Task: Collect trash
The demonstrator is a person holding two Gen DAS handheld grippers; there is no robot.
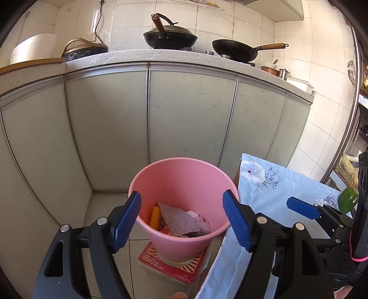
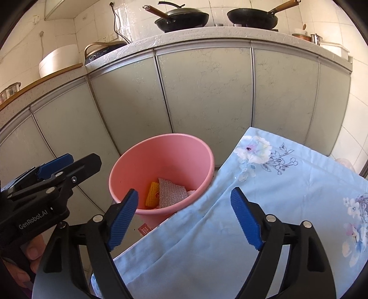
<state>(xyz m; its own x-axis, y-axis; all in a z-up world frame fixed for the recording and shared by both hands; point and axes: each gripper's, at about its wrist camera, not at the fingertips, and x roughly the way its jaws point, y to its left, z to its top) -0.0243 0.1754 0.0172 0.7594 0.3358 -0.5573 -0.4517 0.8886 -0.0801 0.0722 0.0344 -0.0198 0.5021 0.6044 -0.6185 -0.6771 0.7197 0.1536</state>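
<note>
Left gripper (image 1: 181, 222): jaws spread wide, holding nothing. Directly ahead and below: pink bucket (image 1: 184, 174) containing bubble wrap (image 1: 177, 218) and an orange piece (image 1: 154, 217). Right gripper (image 2: 184, 217): jaws wide apart, empty, over a blue floral cloth (image 2: 264, 207); bucket ahead to its left.

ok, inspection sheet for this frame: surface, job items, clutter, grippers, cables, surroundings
Surface: table under light blue floral cloth; a green object at its edge.
Job's things: pink plastic bucket on a red printed box, holding bubble wrap and an orange scrap.
Clutter: nothing seen.
Grippers: left gripper open, empty; right gripper open, empty.
Cables: black cord up the wall.
Surroundings: grey cabinet doors; two black woks on the counter.
</note>
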